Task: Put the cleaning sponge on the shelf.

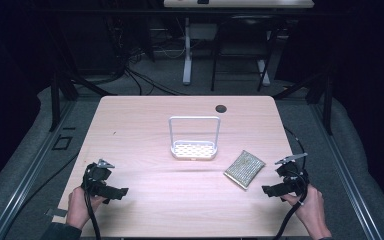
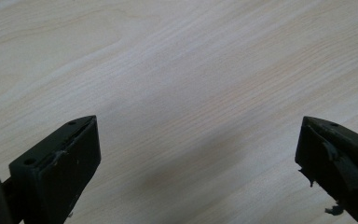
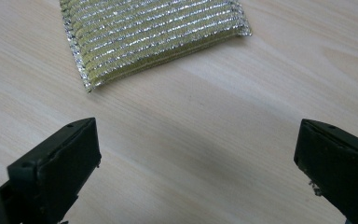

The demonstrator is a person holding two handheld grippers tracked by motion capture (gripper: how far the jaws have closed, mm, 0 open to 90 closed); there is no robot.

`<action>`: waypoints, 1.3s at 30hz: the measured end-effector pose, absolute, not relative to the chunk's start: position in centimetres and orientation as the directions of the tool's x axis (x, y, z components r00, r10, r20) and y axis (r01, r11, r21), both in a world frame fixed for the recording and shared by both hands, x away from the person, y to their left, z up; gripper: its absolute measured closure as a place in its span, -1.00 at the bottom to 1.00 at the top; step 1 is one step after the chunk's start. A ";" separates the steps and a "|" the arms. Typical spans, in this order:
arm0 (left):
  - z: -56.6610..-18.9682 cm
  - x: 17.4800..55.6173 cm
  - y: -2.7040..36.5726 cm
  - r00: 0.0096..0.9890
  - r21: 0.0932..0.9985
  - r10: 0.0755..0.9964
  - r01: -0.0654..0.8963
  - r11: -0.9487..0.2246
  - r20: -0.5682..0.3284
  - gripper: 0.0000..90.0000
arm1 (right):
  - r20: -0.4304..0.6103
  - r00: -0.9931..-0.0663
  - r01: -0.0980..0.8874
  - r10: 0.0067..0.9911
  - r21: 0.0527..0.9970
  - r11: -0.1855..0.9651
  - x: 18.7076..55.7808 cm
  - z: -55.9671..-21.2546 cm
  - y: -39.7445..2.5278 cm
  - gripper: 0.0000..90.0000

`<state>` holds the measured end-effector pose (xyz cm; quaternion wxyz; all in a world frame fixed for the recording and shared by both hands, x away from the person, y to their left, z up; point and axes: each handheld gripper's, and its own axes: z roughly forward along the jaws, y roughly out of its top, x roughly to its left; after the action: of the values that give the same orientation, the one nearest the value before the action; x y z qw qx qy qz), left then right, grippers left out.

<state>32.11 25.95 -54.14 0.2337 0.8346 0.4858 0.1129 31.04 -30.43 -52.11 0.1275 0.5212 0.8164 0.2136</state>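
Right gripper view puts the right tool (image 3: 198, 158) nearest, its two black jaws spread wide with nothing between them, hanging just above the pale wood-grain worktop (image 3: 205, 140); a little beyond the jaw tips lies the flat, rectangular scouring pad of shiny silver-and-gold ribbed mesh (image 3: 154, 35), resting on the worktop and untouched. From the high view the same pad (image 1: 244, 169) sits just ahead and inward of the right tool (image 1: 275, 187), while the left tool (image 1: 117, 192), its jaws likewise wide apart and empty, hovers over bare wood well away from it. Farther back, near the middle of the worktop, stands a small white wire-framed holder with a perforated tray base and a tall arched handle (image 1: 194, 149). The step in hand looks like a pickup of the pad by the right tool. To do it well, I would bring the jaws forward to straddle the near short edge, lower one jaw flush to the wood so it slips under the soft mesh, and close gently, since a thin pad may slide or fold if pinched at a corner
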 end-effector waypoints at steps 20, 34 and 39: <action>-54.2 32.2 25.9 0.508 0.494 0.860 0.759 -0.424 -0.042 -1.00 | 0.007 -0.502 0.756 0.865 0.490 0.435 34.0 -51.1 -28.9 -1.00; -54.3 32.2 25.8 0.516 0.486 0.855 0.760 -0.433 -0.045 -1.00 | 0.005 -0.577 0.720 0.817 0.475 0.506 37.2 -51.6 -27.8 -0.95; -54.3 32.3 25.7 0.518 0.485 0.854 0.759 -0.434 -0.046 -1.00 | 0.032 -0.602 0.712 0.798 0.473 0.519 38.6 -51.9 -27.5 -0.87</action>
<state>32.26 25.65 -54.33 0.2294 0.8405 0.4799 0.1035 38.61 -27.49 -51.92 0.0950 0.4356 0.8663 0.2253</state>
